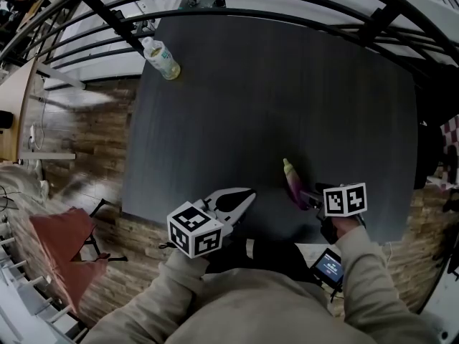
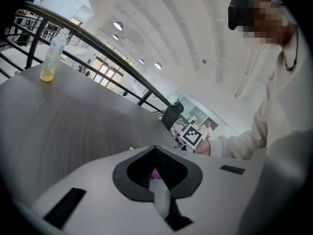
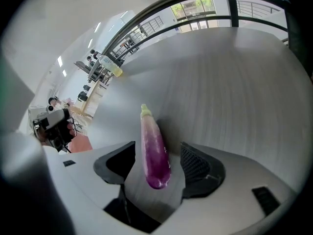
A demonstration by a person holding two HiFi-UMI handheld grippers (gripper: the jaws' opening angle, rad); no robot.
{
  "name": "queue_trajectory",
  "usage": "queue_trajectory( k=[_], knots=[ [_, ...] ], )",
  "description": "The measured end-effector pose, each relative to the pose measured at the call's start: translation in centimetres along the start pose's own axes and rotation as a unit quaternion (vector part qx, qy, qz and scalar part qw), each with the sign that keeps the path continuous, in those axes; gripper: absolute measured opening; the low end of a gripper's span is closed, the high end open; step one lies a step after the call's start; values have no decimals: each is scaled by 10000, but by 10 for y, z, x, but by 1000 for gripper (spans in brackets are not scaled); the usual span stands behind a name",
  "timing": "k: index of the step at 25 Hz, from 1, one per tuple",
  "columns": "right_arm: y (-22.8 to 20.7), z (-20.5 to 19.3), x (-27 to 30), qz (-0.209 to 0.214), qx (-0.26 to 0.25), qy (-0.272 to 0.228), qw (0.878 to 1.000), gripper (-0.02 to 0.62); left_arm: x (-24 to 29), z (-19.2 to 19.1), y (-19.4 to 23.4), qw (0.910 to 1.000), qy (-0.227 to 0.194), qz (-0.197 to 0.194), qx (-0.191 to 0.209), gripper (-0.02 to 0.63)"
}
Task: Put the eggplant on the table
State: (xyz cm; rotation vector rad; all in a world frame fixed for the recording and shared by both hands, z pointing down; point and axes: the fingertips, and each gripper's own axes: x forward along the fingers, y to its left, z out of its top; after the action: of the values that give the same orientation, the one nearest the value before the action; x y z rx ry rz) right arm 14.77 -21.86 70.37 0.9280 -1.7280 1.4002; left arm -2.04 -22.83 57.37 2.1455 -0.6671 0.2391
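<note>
1. Lying flat on the dark table (image 1: 287, 84) near the person's edge, the eggplant (image 3: 152, 141) looks set down.
2. The right gripper (image 3: 159, 155) has its jaws wide on either side, not pressing; only backing away seems left.
3. The left gripper (image 2: 155, 150) is closed and empty.
4. A bottle (image 1: 161, 58) at the far corner holds a little yellowish liquid.

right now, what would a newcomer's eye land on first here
The purple eggplant lies on the dark table near the person's edge, between the open right tongs, whose pads stand clear of it. Next comes the bottle with yellowish liquid, alone at the table's far left corner.
</note>
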Motion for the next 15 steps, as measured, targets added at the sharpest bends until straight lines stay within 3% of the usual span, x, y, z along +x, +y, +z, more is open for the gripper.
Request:
queue_trajectory(
  k=[8,15],
  knots=[
    [12,18,-45,-80,0,-525,9986,282,-14,26,-20,9995,-44,-34,323,6],
    [48,47,-109,441,-182,-1312,9902,242,-26,60,-43,9975,-144,-138,679,6]
  ],
)
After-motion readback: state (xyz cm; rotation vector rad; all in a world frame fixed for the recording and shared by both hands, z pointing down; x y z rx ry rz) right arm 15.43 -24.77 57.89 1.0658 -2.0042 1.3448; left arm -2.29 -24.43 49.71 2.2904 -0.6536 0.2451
